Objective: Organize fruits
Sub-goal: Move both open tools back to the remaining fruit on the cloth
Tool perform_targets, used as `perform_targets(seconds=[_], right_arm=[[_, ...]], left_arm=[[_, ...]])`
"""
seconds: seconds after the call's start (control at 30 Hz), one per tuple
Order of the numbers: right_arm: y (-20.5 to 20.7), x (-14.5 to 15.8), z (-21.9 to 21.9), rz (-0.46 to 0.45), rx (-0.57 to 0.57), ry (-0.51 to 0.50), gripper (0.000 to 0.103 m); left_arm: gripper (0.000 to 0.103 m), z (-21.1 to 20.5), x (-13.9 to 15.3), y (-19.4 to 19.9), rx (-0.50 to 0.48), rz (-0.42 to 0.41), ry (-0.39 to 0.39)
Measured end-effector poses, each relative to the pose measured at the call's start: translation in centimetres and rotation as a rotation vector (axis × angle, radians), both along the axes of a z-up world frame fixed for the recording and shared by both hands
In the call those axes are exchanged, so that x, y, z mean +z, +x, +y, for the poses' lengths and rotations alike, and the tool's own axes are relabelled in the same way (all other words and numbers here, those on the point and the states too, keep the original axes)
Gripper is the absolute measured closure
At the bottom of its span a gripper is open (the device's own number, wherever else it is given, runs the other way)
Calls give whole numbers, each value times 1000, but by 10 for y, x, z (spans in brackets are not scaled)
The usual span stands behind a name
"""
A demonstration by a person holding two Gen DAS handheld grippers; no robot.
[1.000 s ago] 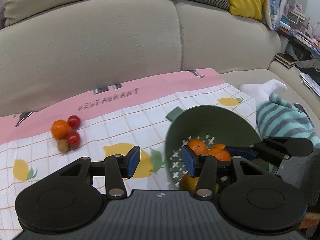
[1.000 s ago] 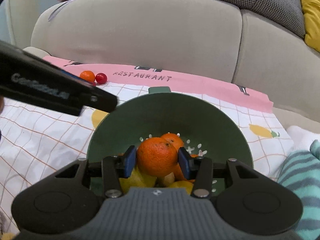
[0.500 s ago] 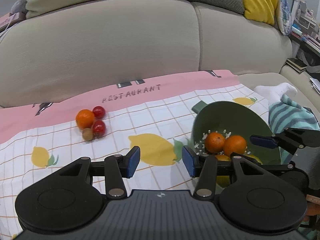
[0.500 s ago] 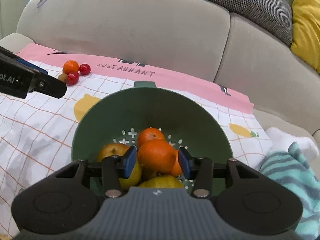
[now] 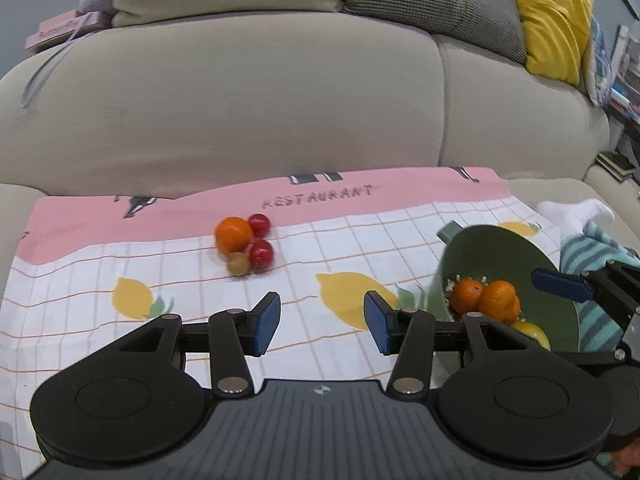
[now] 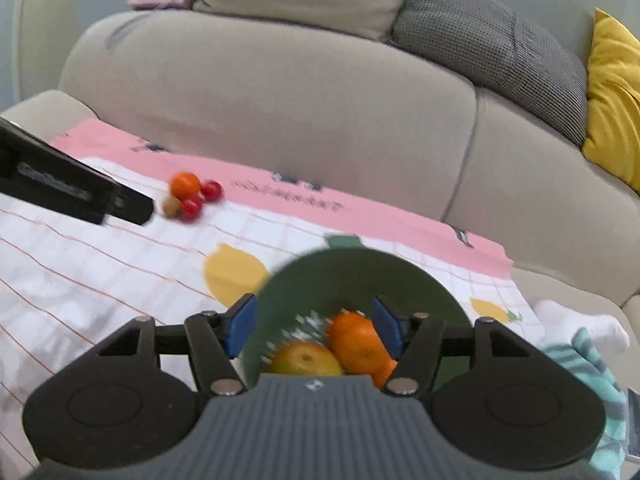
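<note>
Right claw (image 6: pixel 314 326) open above orange (image 6: pixel 356 340) in colander (image 6: pixel 360 272).

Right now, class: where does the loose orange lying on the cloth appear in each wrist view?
Left wrist: loose orange left of centre, beside two red fruits.
Right wrist: upper left, past the left gripper's finger.
Shared landmark: green colander.
</note>
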State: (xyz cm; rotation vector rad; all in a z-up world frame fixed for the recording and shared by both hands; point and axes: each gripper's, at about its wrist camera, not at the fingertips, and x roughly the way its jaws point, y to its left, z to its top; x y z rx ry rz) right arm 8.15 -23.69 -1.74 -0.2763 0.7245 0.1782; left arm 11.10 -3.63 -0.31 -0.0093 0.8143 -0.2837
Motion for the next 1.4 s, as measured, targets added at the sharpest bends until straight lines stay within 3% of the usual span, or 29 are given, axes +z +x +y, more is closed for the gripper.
perform_targets(seconds=[0.13,0.33,0.6,0.93,1.4], right_arm=[[-1,5,23,-6,37,31,36],[3,2,55,1,75,48,36],[21,-9,82,33,74,85,36],[50,-28,107,60,64,101,36],[97,-59,123,103,26,131,39]], left_arm=[[46,18,2,0,37,-13,-20],[46,37,-5,3,84,-18,-44],[46,64,-22,12,136,3,-149],[46,94,-46,30,204,45,-226],[51,100,-79,60,197,58,-241]])
